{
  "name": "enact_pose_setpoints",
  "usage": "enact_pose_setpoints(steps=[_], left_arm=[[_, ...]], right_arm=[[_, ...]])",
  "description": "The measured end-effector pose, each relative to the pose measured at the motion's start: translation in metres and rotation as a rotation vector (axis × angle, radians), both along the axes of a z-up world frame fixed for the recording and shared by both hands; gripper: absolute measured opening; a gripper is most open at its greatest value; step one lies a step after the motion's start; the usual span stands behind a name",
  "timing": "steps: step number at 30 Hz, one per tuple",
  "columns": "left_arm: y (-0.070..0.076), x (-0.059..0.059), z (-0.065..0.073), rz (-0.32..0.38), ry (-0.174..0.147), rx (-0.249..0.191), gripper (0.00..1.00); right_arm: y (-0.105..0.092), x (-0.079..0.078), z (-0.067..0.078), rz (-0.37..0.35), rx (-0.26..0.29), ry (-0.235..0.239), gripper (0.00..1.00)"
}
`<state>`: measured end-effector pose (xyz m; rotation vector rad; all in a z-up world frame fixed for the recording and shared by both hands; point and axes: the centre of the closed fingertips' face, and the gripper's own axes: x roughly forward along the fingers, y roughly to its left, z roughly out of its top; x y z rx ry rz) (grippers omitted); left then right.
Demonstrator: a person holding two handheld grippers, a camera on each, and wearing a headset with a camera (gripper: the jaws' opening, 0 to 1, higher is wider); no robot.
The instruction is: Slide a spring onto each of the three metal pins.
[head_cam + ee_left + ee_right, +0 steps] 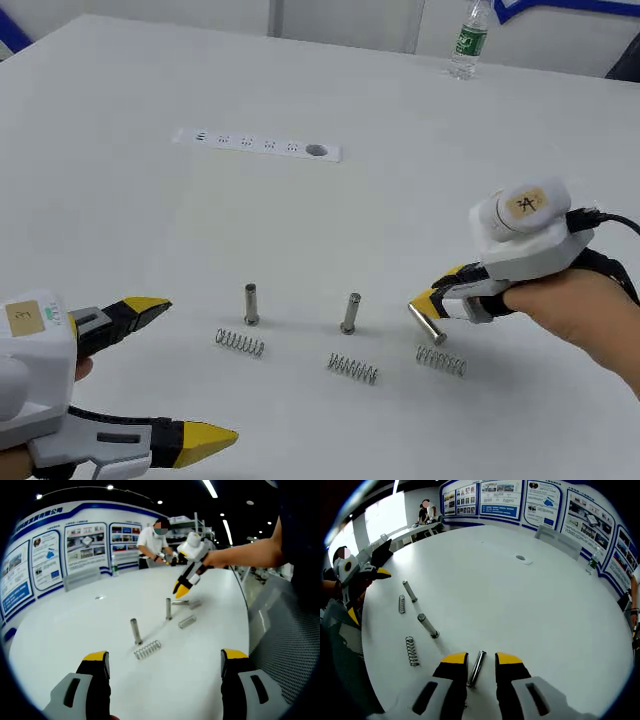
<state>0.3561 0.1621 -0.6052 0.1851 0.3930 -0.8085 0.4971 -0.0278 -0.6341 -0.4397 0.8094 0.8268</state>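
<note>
Currently pin [475,670] lies between parted jaws of right gripper [481,656].

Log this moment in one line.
left pin upright | middle pin upright | right pin lying between jaws of right gripper, ungripped | springs loose on table, none fitted | left gripper open

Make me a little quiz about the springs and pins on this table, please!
1. How many springs lie on the table?
2. True or false: all three pins stand upright.
3. The left gripper has its fingers: A) open, B) shut on a spring, C) shut on a pin.

Key:
1. Three.
2. False: the tilted pin leans between the fingers of the right gripper.
3. A.
</note>
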Motion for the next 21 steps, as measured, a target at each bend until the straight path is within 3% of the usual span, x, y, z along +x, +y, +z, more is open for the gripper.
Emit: enact_pose_setpoints(steps=[6,10,21], left_arm=[[0.000,0.000,-0.001,-0.001,0.000,0.000,0.94],[0.000,0.000,0.000,0.001,-0.001,0.000,0.93],[0.001,0.000,0.000,0.006,-0.001,0.000,0.93]], right_arm=[[0.003,-0.003,-0.011,-0.012,-0.033,0.042,0.19],[-0.001,0.004,-0.021,-0.029,-0.060,0.050,0.18],[-0.004,0.009,-0.030,-0.065,-0.091,0.088,0.14]])
